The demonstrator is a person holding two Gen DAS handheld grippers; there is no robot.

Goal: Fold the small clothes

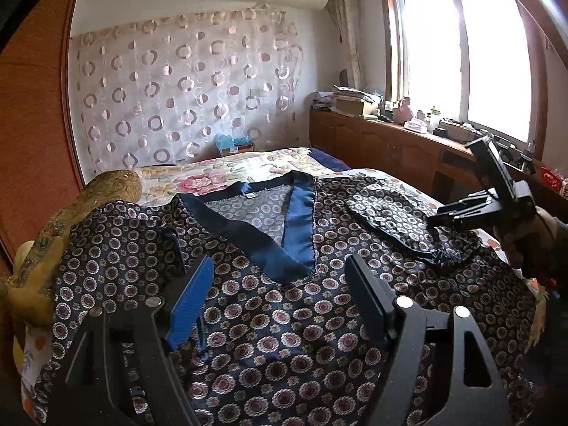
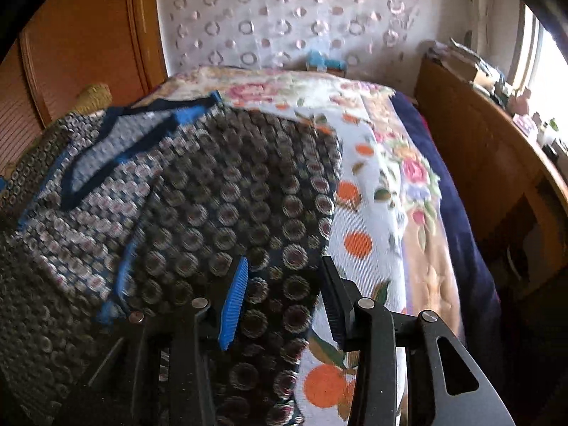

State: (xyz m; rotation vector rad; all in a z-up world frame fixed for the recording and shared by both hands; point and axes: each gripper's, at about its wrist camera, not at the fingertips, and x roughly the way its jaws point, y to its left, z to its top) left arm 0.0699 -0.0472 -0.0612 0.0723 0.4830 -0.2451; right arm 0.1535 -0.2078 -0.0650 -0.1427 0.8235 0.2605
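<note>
Sunlight from the window (image 1: 465, 60) falls over a bed (image 1: 230, 172) with a flowered cover, set against a wall hung with a ring-patterned curtain (image 1: 177, 88). At the left stands a wooden wardrobe door (image 1: 32, 113), and a gold-patterned cushion (image 1: 71, 220) lies at the bed's left edge, touching the garment. Along the right runs a low wooden cabinet (image 1: 383, 145) crowded with boxes and bottles. Spread across the bed is the dark floral top (image 1: 284, 305) with its blue V-neck trim (image 1: 294, 220) facing up; its right sleeve (image 1: 394, 213) is folded inward over the body. The left hand-held gripper (image 1: 280, 305) hovers just above the lower chest of the top, below the point of the neckline, its jaws spread wide with only flat cloth beneath them and nothing pinched. Further right, the right hand-held gripper (image 2: 284, 298) sits over the right edge of the top (image 2: 230, 206), where the cloth meets the orange-printed cover (image 2: 362, 241). Its jaws are partly apart; a strip of the fabric lies between them, but the pads do not press on it. The right view is blurred.
</note>
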